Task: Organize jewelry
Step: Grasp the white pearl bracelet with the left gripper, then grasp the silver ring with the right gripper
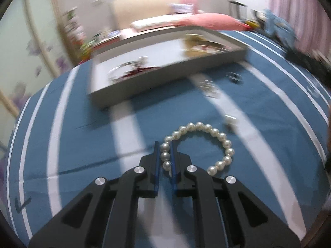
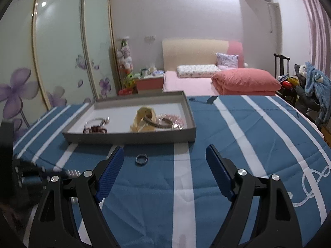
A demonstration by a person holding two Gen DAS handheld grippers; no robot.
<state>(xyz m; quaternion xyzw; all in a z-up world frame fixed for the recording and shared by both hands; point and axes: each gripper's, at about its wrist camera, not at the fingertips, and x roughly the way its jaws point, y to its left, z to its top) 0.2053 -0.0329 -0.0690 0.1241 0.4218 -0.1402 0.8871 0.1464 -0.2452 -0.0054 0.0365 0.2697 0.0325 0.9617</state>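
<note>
A white pearl bracelet (image 1: 215, 133) lies on the blue striped cloth (image 1: 82, 144). My left gripper (image 1: 164, 146) is shut on the pearl bracelet, its blue pads pressing the beads on the ring's left side. Beyond it stands a shallow grey tray (image 1: 165, 78) with several pieces of jewelry inside. In the right wrist view my right gripper (image 2: 164, 155) stands open above the cloth with nothing between its fingers. A dark metal ring (image 2: 141, 159) lies just ahead between the fingertips, and the grey tray (image 2: 128, 138) sits behind it holding bracelets and a yellow pouch (image 2: 142, 122).
Small metal pieces (image 1: 210, 87) and a dark ring (image 1: 234, 76) lie loose on the cloth right of the tray, and a small silvery piece (image 1: 230, 119) sits near the pearls. A bed with a pink quilt (image 2: 246, 82) and a wardrobe (image 2: 58, 47) stand beyond.
</note>
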